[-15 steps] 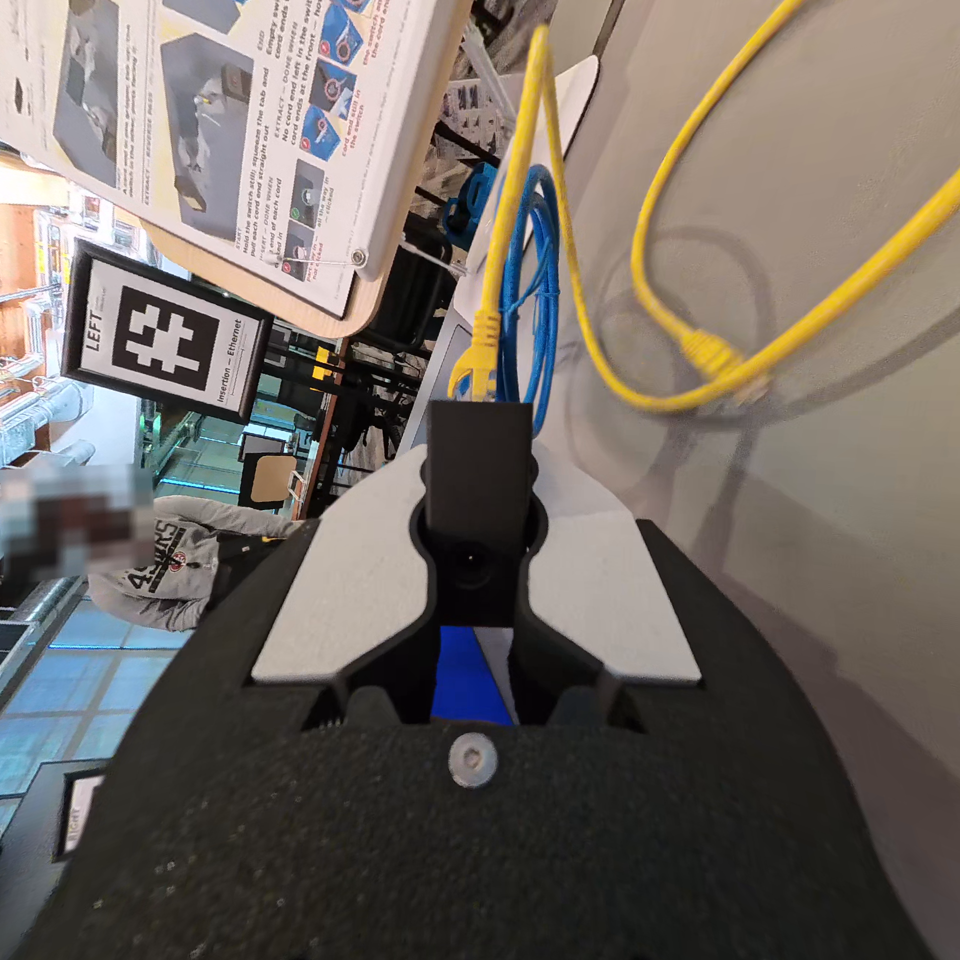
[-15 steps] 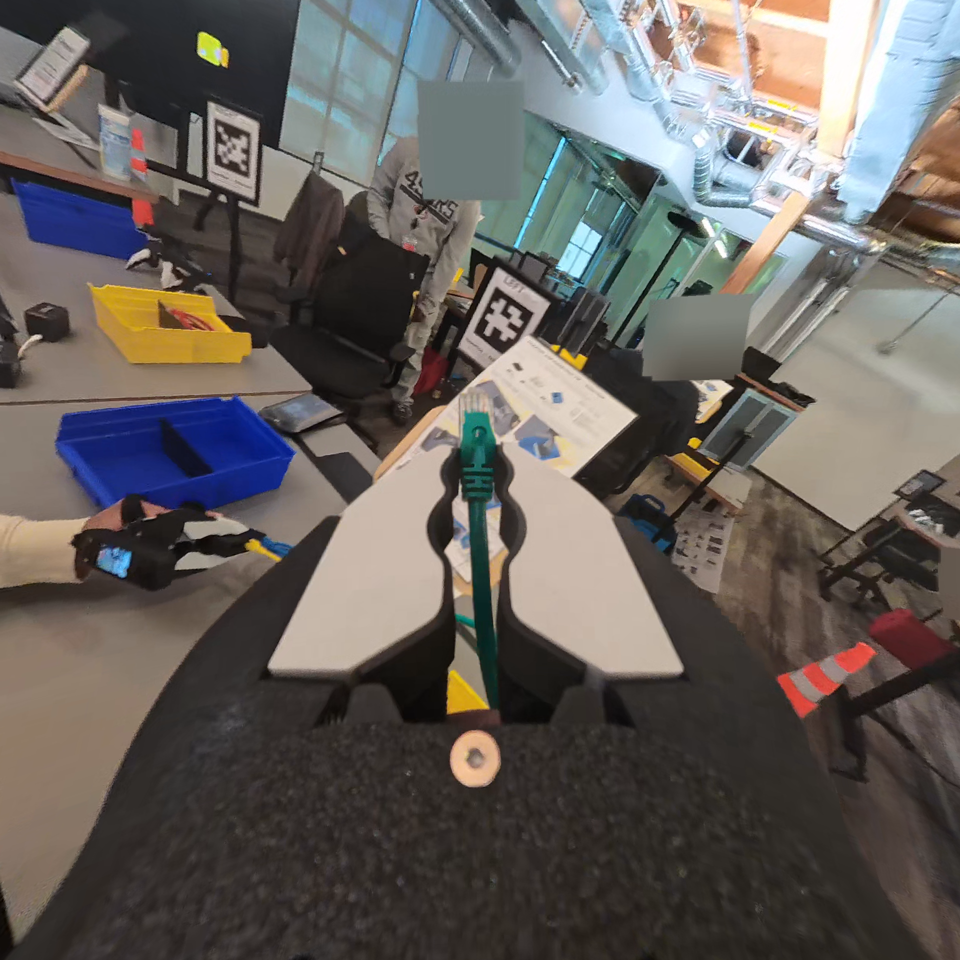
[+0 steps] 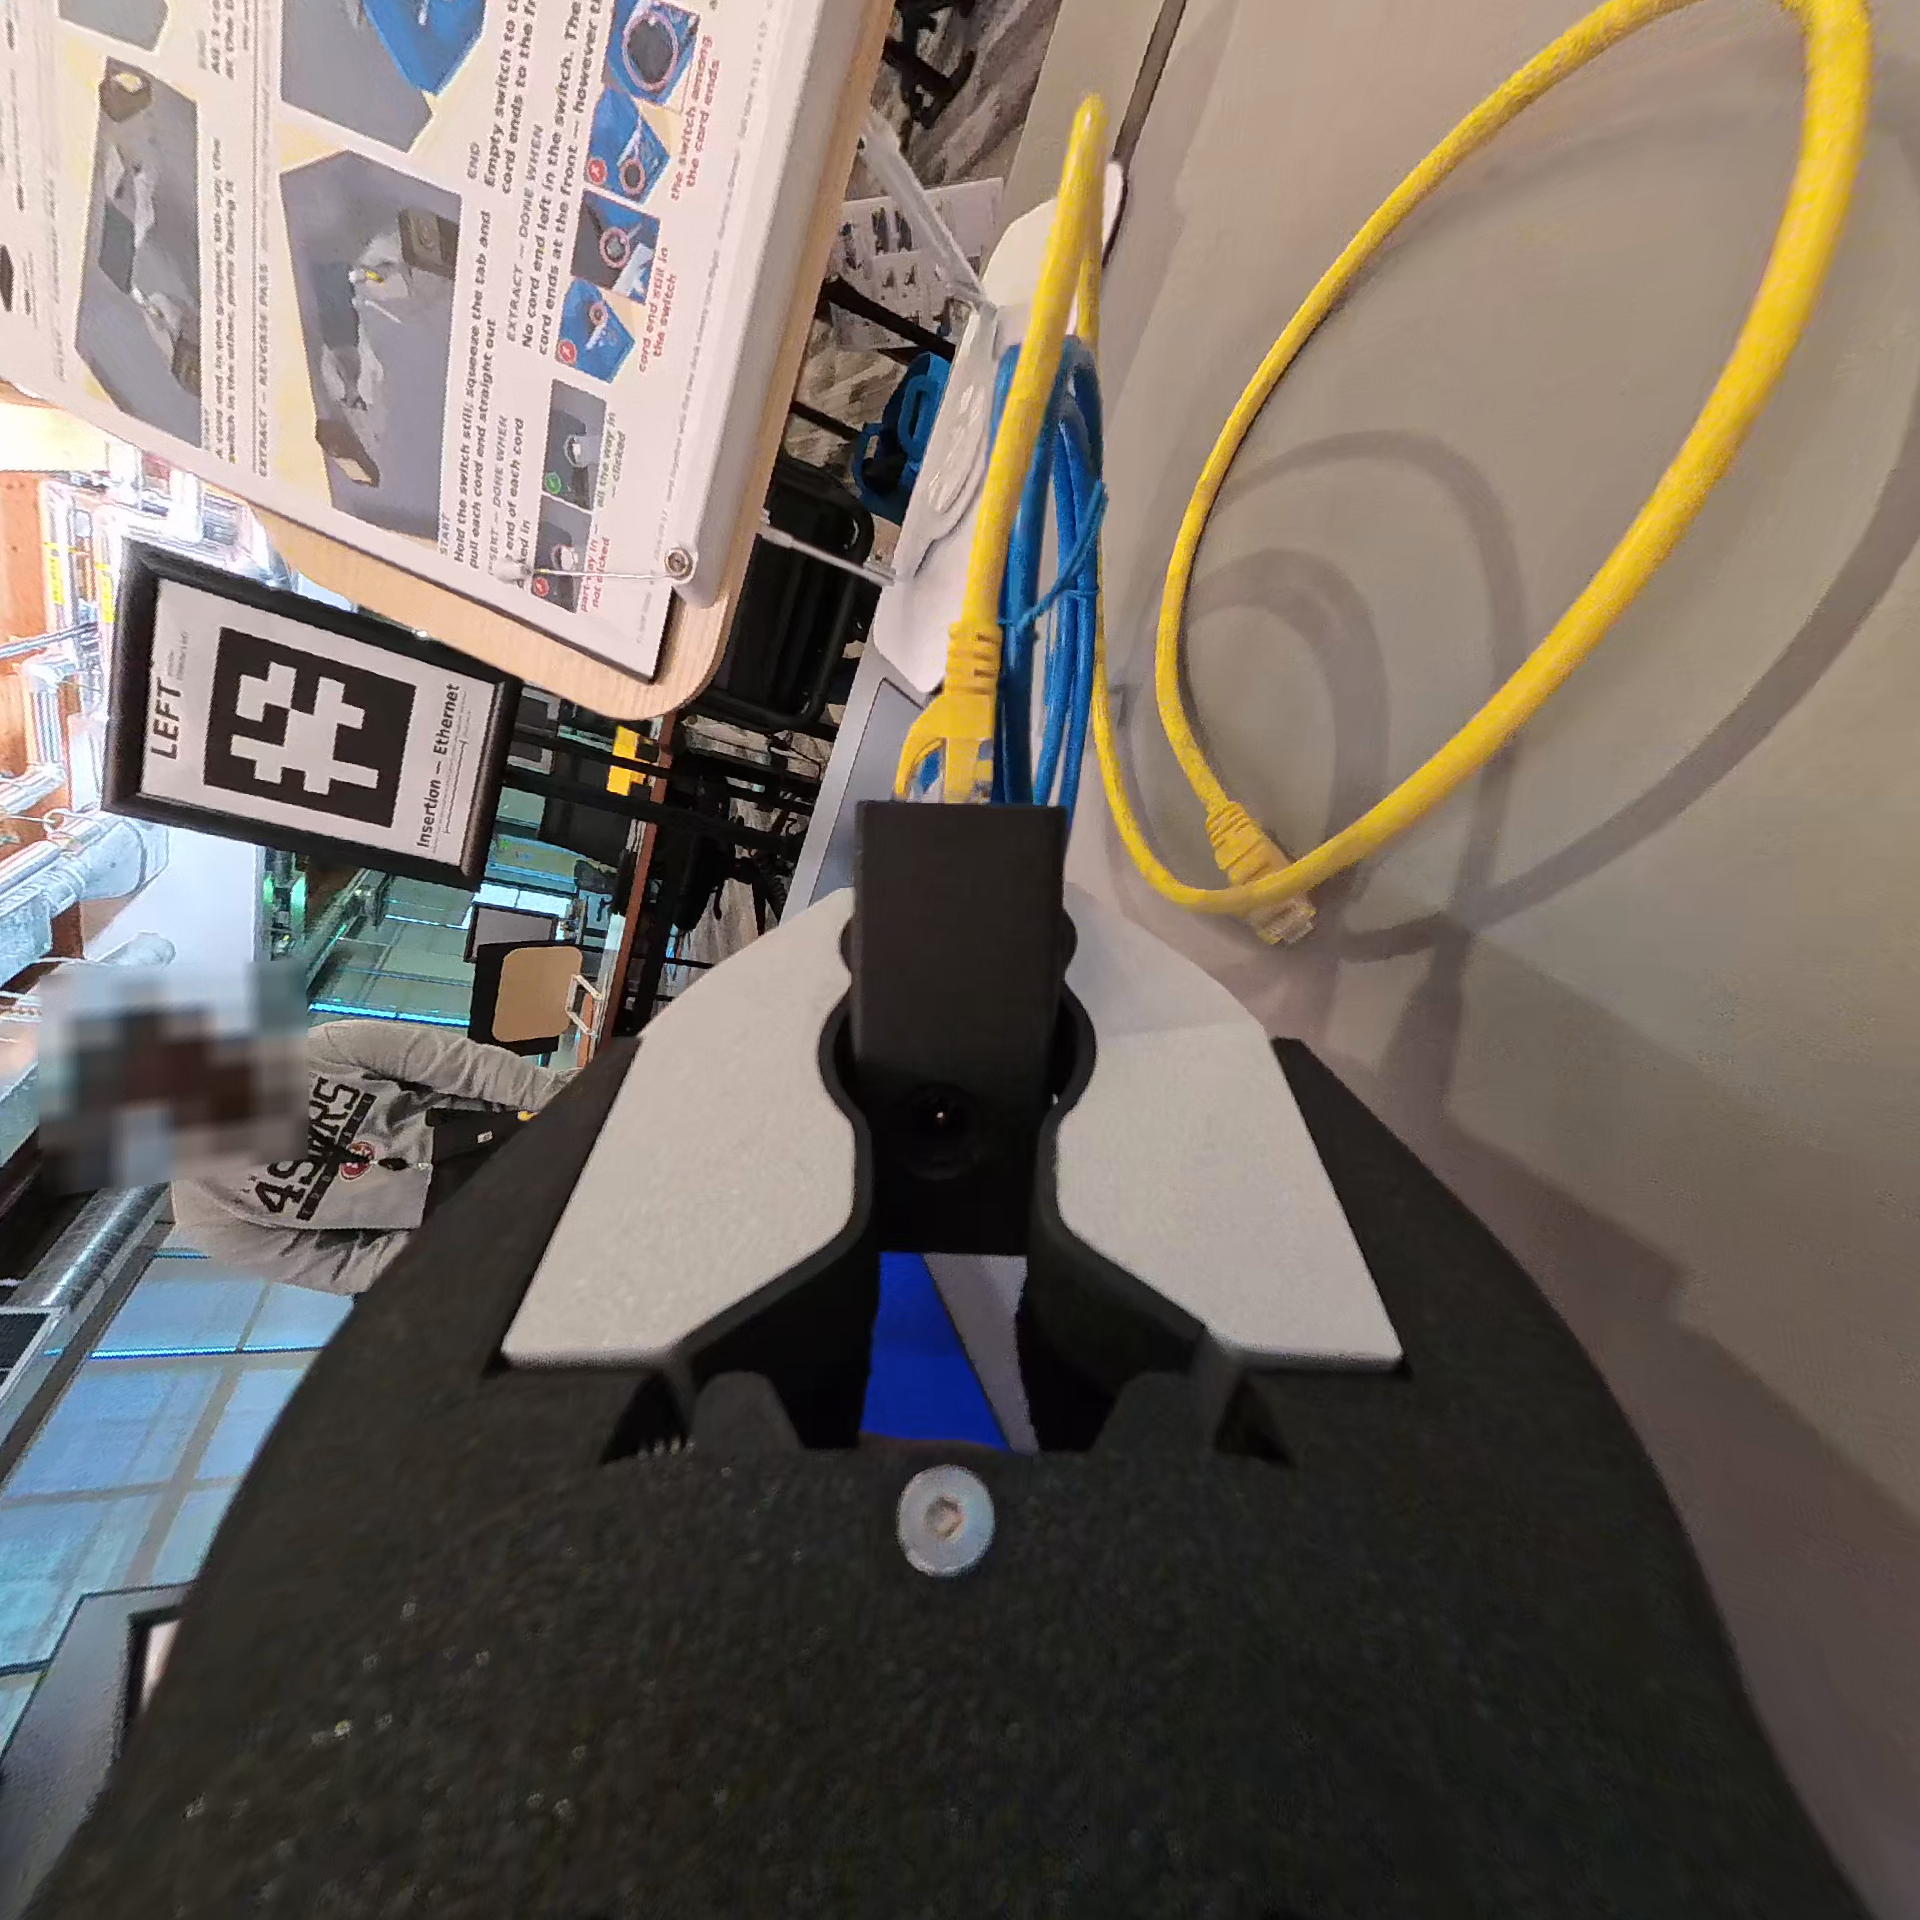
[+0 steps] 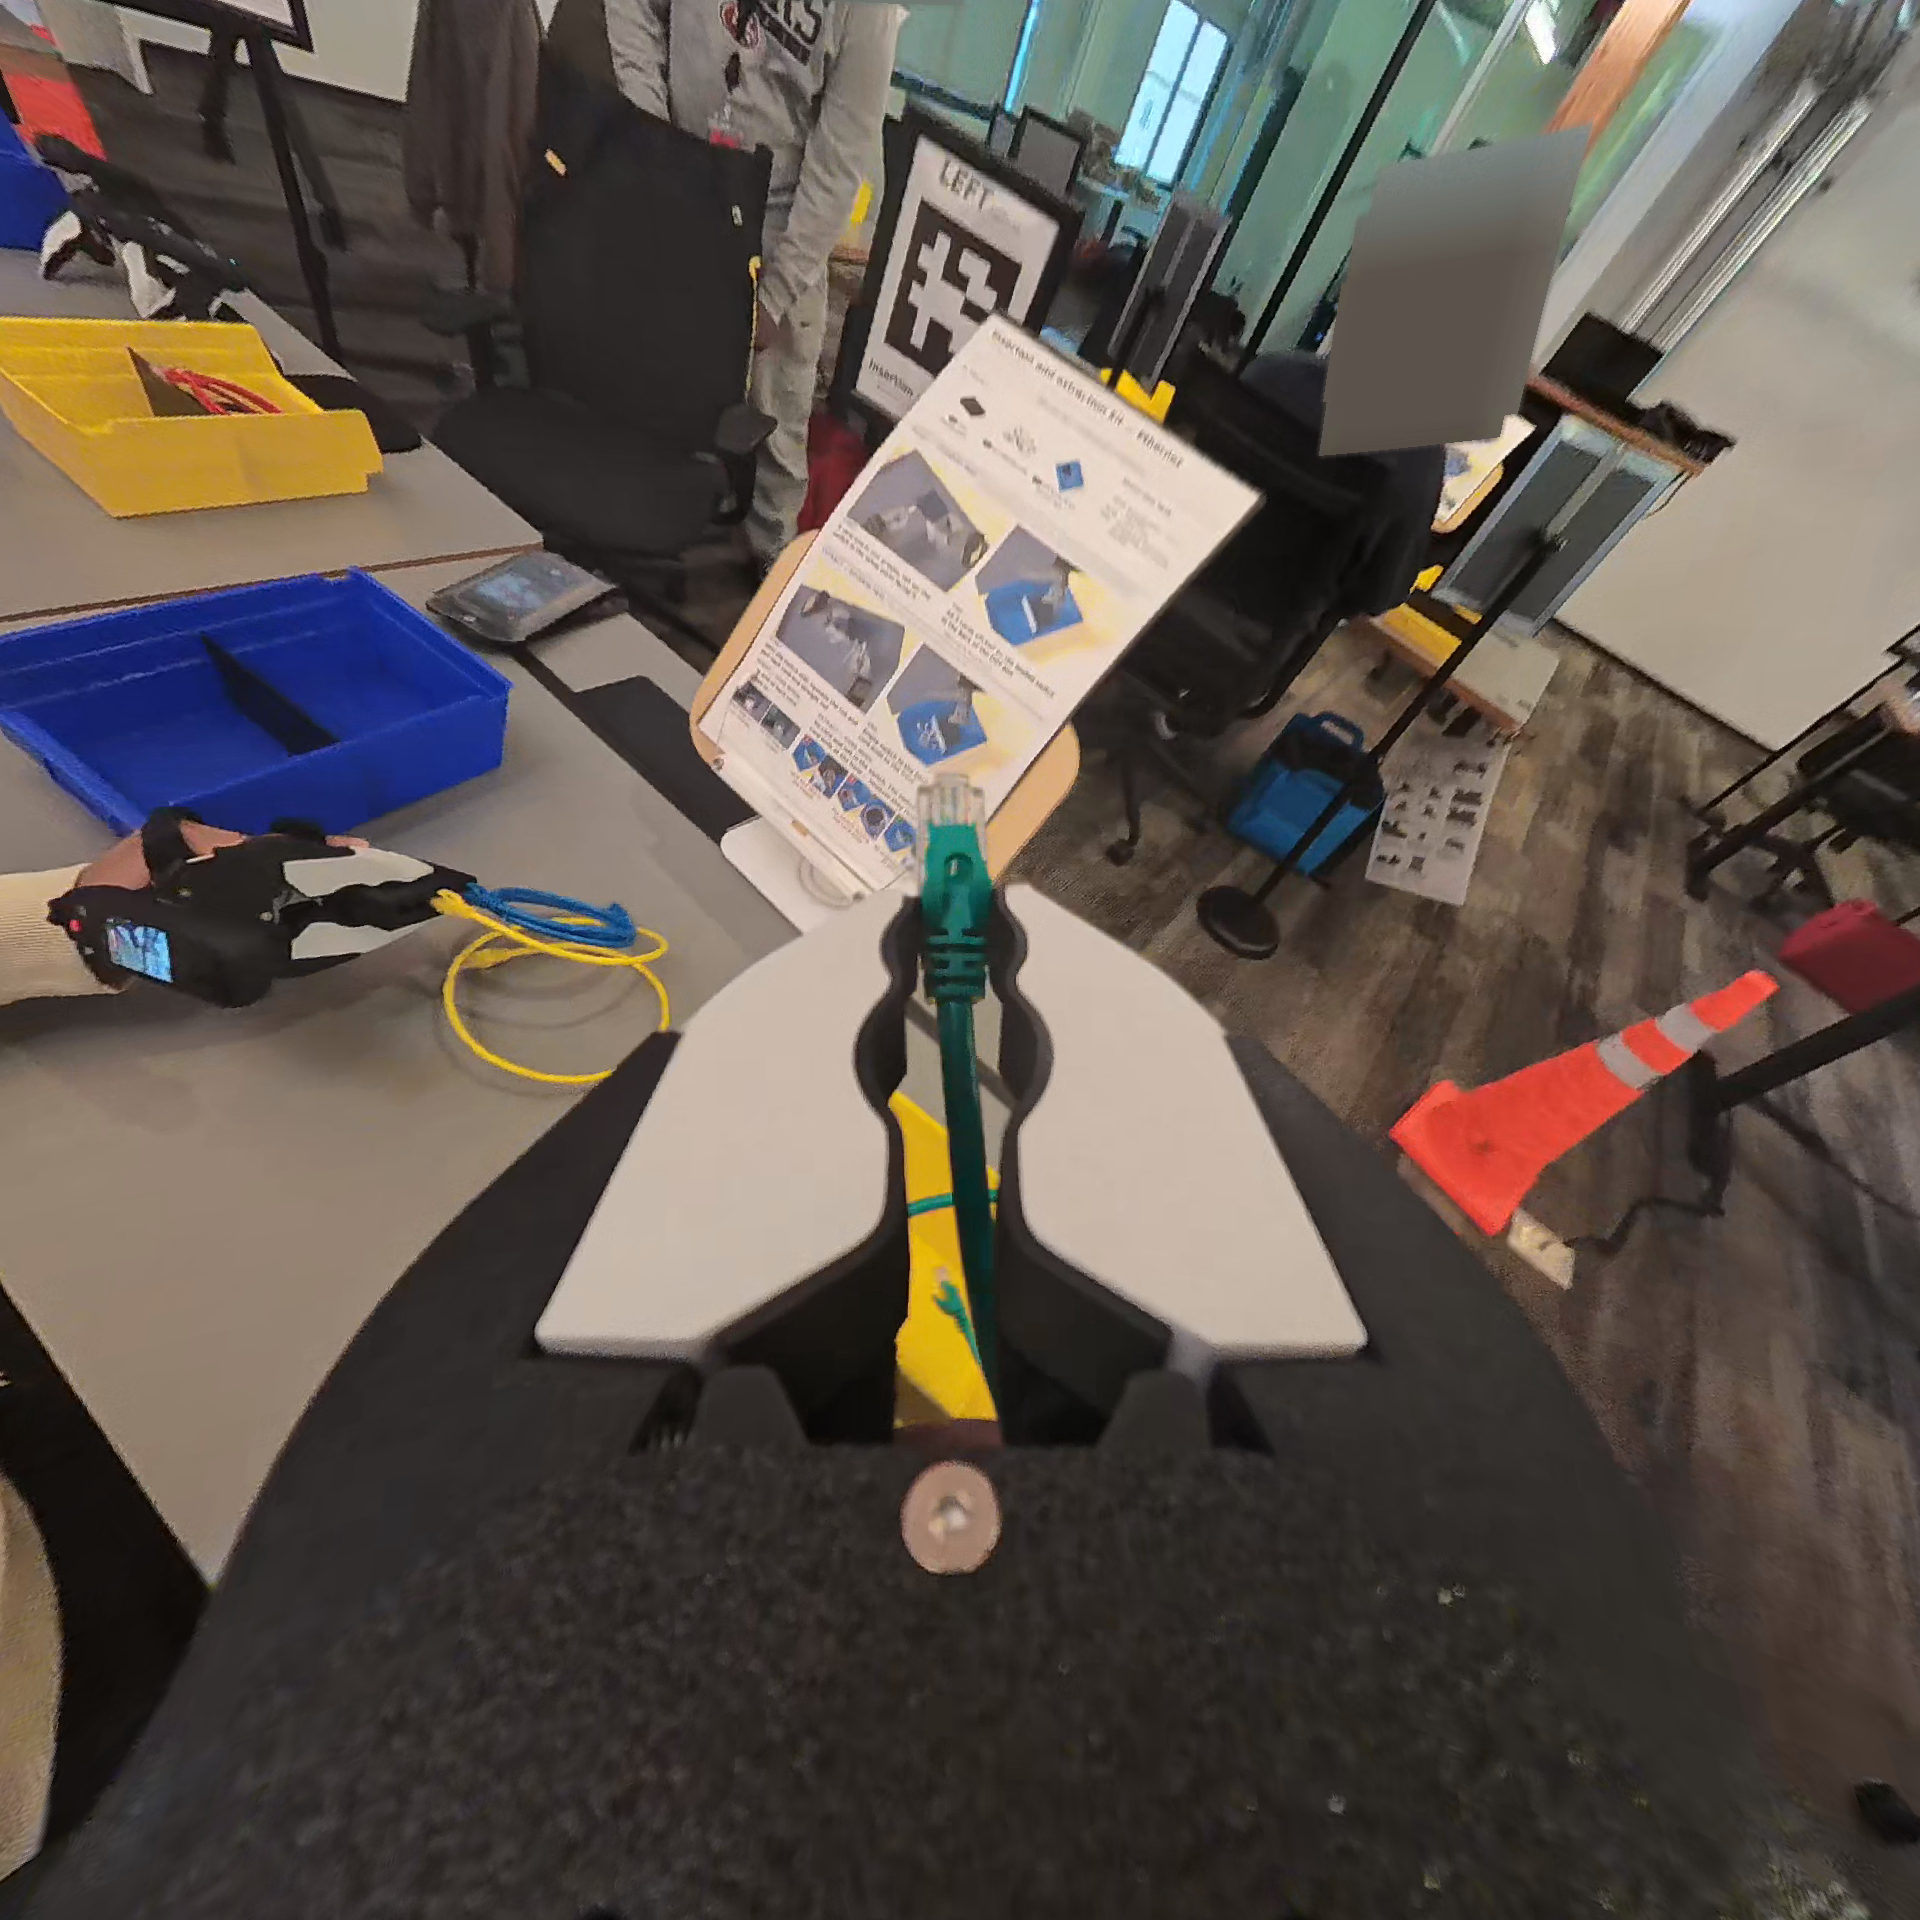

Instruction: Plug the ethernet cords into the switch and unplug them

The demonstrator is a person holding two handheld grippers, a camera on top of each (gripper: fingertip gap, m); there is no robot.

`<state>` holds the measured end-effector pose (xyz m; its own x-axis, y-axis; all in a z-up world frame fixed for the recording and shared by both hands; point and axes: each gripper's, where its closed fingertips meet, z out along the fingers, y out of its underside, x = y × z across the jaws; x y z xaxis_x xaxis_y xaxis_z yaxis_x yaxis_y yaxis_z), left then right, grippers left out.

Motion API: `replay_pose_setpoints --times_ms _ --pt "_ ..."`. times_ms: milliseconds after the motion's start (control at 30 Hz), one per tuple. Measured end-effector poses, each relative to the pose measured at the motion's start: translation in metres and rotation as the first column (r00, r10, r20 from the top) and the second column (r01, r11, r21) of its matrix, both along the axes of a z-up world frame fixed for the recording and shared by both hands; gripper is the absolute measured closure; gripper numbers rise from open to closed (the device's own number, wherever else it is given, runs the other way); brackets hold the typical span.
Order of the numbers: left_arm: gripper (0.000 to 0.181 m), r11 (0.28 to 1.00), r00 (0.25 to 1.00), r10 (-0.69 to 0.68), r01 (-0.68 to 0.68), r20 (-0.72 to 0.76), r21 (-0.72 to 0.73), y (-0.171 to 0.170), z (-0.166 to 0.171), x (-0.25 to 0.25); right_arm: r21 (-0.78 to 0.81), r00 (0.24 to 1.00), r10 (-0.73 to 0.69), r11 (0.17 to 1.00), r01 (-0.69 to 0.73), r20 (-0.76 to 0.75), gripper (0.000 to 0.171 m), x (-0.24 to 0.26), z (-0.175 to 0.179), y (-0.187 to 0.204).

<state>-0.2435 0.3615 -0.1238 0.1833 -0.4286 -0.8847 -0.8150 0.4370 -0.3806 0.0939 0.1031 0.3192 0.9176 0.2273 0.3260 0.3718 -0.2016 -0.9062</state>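
Your left gripper [image 3: 961, 935] is clamped on the black switch [image 3: 961, 914], yellow cord [image 3: 971, 686] and blue cord [image 3: 1060, 582] already at its ports, while your right gripper [image 4: 951, 935] pinches the green cord [image 4: 954, 914], not yet plugged in.

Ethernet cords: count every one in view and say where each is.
3. Green cord clamped in the right gripper; yellow cord looped on the grey table; blue cord coiled beyond the black switch in the left gripper. Others may be hidden.
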Motion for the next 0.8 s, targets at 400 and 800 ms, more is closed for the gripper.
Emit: replay_pose_setpoints --times_ms 400,800 --pt "0.152 1.000 0.999 -0.028 0.029 -0.035 0.013 -0.009 -0.006 0.007 -0.152 0.993 0.067 0.985 -0.081 -0.093 0.158 0.008 -0.113 0.031" --pt "0.151 0.999 0.998 -0.038 0.039 -0.043 0.019 -0.009 -0.008 0.008 -0.213 0.984 0.148 0.969 -0.123 0.101 0.158 0.005 -0.225 0.038"
